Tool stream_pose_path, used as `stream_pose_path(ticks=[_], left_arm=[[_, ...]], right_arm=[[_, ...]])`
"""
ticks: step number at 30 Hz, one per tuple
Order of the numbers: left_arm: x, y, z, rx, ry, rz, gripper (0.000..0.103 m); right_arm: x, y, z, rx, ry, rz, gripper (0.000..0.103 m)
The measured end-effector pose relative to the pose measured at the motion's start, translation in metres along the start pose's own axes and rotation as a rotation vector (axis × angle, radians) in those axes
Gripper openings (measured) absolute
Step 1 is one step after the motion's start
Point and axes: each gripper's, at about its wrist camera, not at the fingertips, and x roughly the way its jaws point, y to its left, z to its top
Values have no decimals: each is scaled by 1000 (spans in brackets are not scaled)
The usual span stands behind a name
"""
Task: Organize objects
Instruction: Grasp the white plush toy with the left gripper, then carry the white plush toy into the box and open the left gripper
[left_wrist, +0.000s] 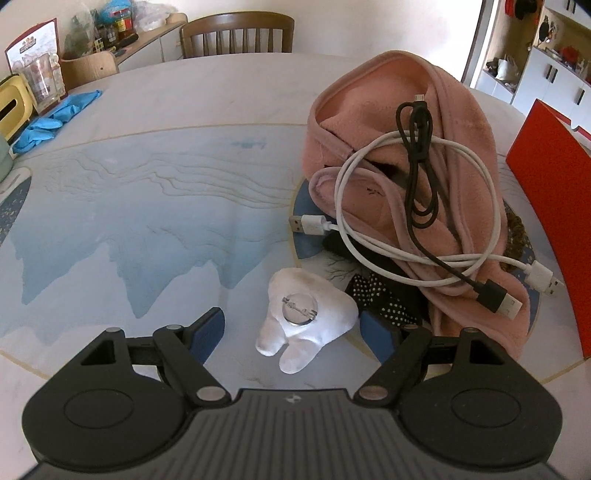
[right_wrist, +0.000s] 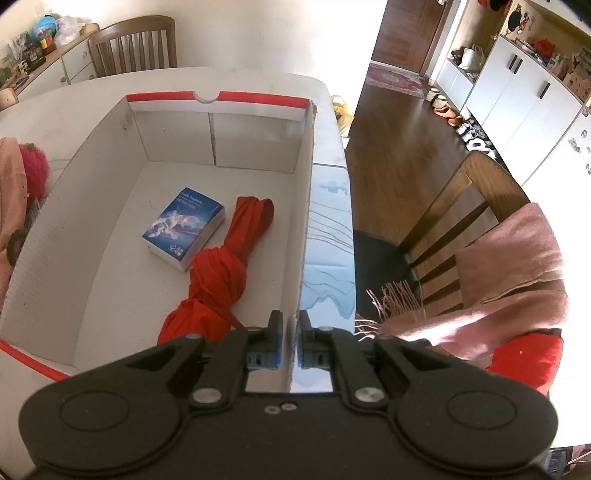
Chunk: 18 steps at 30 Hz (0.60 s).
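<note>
The left gripper hangs over the table with its jaws spread wide, and a small white plush toy with a clear round badge pinned to it lies on the tabletop between the two blue pads, touched by neither. Just beyond the toy, toward the right, a pink fleece garment is heaped on the table with a coiled white USB cable and a black USB cable draped over it; both cables rest on the fleece, the black one crossing over the white loop. A black fabric with white dots pokes out from under the fleece near the right pad. Blue disposable gloves lie well apart at the far left edge of the table. The right gripper is clamped tight on the right-hand wall of an open white cardboard box with red edging, one pad inside the wall and one outside. Inside the box, a blue pack of tissues lies flat on the bottom, and a knotted red cloth lies just beside it, on its right. To the right of the table stands a wooden chair with a pink fringed scarf draped over its back.
</note>
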Motion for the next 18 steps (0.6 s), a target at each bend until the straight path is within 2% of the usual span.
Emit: stream_pose_path(ticks=[1,6,9,18], left_arm=[[0,1,0,-1,-3,0,80],[-2,1,-1,-2,-14,-11,60],[-3,-1,0,5,-18,-19,52],[-20,-7,0,17,-39,-15,49]], right_arm=[[0,0,0,1,-1,-2,6],[0,-1,0,5,-1,-4,4],[0,-1,0,4,-2,-5,4],[0,-2,0,5,-3,-3,4]])
